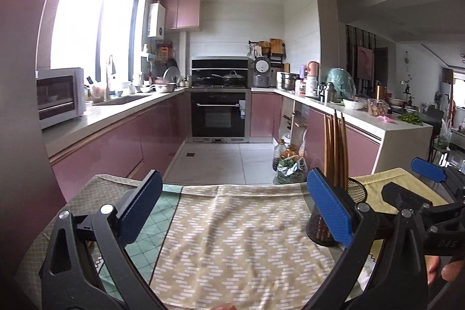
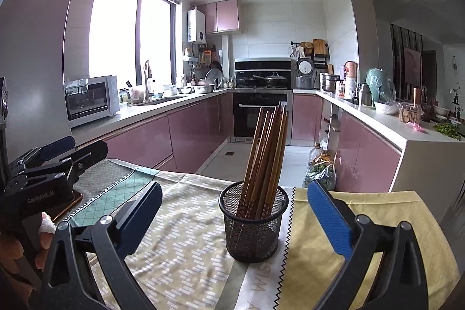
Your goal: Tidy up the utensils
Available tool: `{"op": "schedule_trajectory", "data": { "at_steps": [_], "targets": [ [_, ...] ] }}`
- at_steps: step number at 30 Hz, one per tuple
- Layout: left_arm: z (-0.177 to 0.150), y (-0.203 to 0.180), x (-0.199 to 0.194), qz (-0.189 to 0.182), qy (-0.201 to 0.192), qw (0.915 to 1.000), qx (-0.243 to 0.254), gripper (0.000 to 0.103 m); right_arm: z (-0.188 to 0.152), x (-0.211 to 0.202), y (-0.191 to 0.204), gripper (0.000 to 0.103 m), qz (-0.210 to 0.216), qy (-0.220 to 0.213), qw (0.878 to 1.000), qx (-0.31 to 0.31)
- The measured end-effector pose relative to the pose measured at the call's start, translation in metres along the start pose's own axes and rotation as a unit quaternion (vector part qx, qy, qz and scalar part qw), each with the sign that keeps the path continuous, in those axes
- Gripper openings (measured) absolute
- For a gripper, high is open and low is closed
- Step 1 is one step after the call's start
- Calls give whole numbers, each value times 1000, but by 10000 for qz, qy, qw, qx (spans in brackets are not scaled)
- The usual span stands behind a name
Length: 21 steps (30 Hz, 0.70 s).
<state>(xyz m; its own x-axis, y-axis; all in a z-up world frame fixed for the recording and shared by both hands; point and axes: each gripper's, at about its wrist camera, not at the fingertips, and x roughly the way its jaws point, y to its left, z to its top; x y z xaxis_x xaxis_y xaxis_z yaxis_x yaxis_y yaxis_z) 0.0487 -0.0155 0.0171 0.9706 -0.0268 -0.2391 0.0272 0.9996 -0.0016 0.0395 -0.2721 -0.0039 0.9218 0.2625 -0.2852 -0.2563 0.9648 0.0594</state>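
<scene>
**kitchen_tinkerer:** Closest thing in the right wrist view is the right gripper itself, blue pads spread wide with nothing between them. Just past the fingertips stands the black mesh cup with a whole bundle of wooden chopsticks in it, leaning a bit to the right. The cup sits on the patterned tablecloth, right about where it meets the yellow cloth.

**umi_newbie:** And the left gripper?

**kitchen_tinkerer:** Also spread wide and holding nothing. From its own camera the cup is mostly tucked behind the right-hand finger, so it's off to that side, not lined up with it. The stretch of cloth in front of it looks bare.

**umi_newbie:** So which step is this?

**kitchen_tinkerer:** My guess is the tail end. Every chopstick I can see is already standing in the cup, and I don't spot any loose ones on the table. The bottom edge of both views is blocked by the grippers though, so something could be lying close in that I can't see.

**umi_newbie:** Next move?

**kitchen_tinkerer:** If anything is left, find it, pinch it near the middle, and drop it tip-down into the cup without knocking the leaning bundle. Otherwise just back both grippers off and don't tip that cup, it looks light.
</scene>
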Motion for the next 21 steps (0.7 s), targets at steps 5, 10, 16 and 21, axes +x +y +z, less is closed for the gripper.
{"op": "schedule_trajectory", "data": {
  "at_steps": [5, 10, 16, 21],
  "targets": [
    [1, 3, -6, 176, -59, 9998, -29, 98, -1, -2, 3, 97, -41, -69, 10000, -12],
    [1, 2, -10, 254, -114, 9996, 13, 98, 2, -9, 4, 97, -109, -220, 9997, -4],
    [-1, 0, -10, 287, -117, 9995, -7, 98, 3, -14, 7, 97, -169, -375, 9991, -43],
    [-1, 1, -10, 309, -100, 9995, -37, 98, 4, -16, 6, 97, -186, -434, 9989, -2]
  ]
}}
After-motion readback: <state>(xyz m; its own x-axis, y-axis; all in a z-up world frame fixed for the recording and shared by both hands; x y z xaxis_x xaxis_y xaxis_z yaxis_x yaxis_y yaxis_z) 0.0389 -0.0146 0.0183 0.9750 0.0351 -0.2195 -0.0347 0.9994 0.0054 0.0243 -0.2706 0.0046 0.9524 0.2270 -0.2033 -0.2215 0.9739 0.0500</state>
